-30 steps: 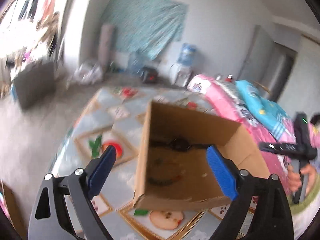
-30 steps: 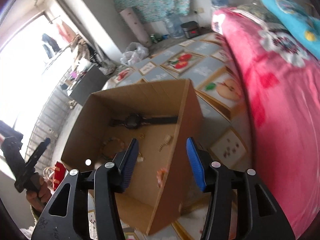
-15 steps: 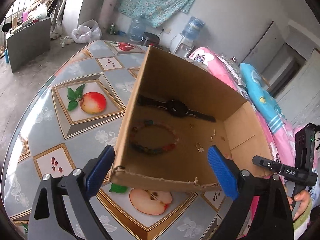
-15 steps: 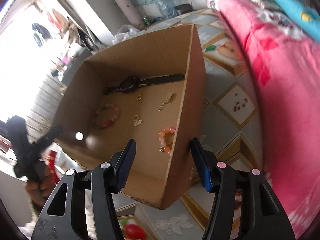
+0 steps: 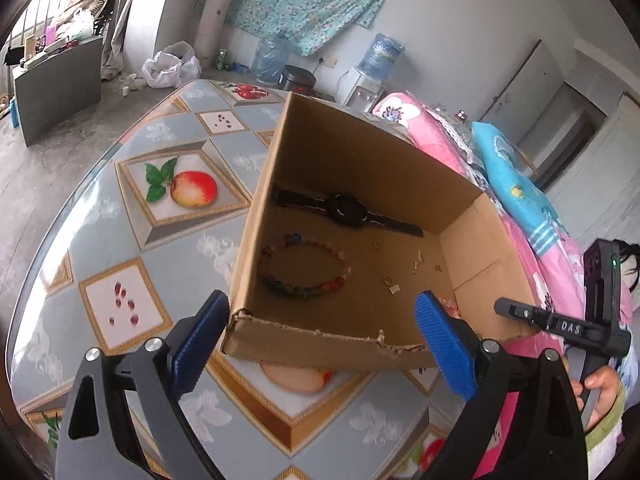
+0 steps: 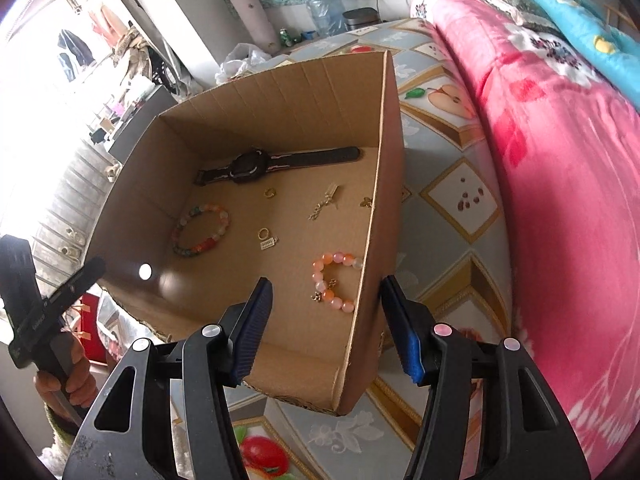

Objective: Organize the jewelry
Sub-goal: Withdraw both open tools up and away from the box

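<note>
An open brown cardboard box (image 6: 280, 112) stands on the fruit-patterned table (image 5: 120, 216). Inside, along the far wall, lies a black wristwatch (image 6: 256, 166), strap stretched flat, with two bead bracelets and small gold pieces nearer. The left gripper (image 5: 320, 340) and right gripper (image 6: 324, 328) both gape, gripping nothing; the right straddles the box's side wall.

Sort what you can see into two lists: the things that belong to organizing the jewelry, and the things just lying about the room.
Belongs to the job:
box
watch
multicolour bracelet
orange bracelet
rings
small gold charms

Just lying about:
water bottles
plastic bag
pink blanket
patterned cloth on the wall
</note>
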### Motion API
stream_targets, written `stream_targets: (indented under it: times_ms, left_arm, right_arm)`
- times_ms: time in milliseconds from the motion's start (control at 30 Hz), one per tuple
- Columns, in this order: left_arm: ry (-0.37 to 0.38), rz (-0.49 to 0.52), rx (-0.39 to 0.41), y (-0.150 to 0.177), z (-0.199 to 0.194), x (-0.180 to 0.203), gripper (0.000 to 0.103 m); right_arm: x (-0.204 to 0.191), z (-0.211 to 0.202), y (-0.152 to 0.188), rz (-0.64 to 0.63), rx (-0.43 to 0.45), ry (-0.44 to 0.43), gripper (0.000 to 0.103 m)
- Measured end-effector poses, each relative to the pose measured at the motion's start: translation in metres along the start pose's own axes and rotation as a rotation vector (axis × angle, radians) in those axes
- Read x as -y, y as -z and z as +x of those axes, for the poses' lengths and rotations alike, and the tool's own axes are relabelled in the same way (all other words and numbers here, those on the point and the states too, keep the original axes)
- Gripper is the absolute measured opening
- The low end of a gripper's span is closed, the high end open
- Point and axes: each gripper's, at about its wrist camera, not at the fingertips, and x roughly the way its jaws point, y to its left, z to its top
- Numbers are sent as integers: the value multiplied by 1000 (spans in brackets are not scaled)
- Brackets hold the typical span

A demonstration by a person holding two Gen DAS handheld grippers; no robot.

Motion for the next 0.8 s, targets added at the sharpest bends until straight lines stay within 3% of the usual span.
stream_targets:
  times_ms: [233, 500, 800]
  left_arm:
    - [16, 4, 1, 21, -16, -1, 91]
    - [10, 13, 9, 32, -23, 0, 91]
    - [4, 9, 15, 39, -28, 2, 91]
  right_arm:
    - [4, -10, 20, 30, 0, -40, 55]
    - [-3, -19, 43, 18, 28, -6, 55]
    - [0, -20, 44, 45, 37, -11, 56]
